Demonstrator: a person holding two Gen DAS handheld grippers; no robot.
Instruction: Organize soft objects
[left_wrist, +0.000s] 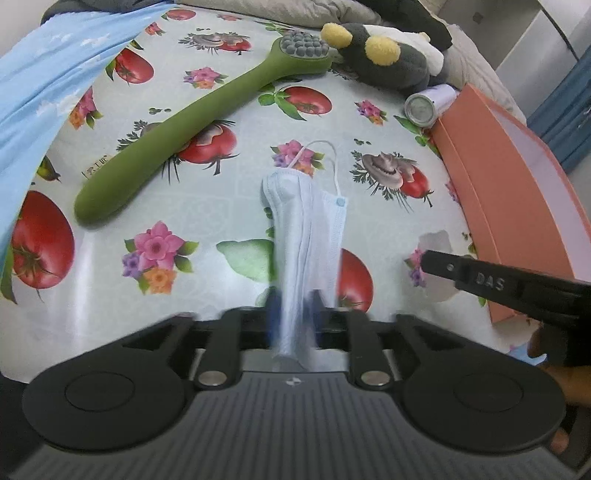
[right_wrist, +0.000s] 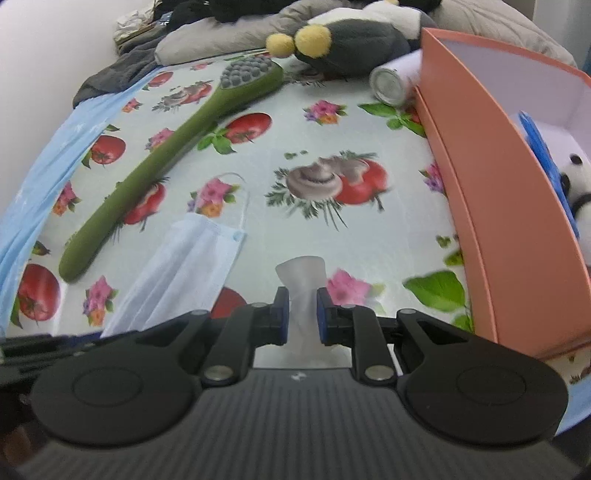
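Long green silicone brush lies toward the tablecloth's left edge. Left gripper has let go, pleated blue face mask loose between its fingers. Right gripper pinches a crumpled clear plastic wrapper, beside the orange cardboard box at the right edge.

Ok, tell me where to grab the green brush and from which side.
Grip the green brush mid-handle, from above, with the jaws across its width. It lies flat on the tablecloth, so only its two long sides are free. The handle there is narrower than the nubbed head, and the mask lies clear of it.
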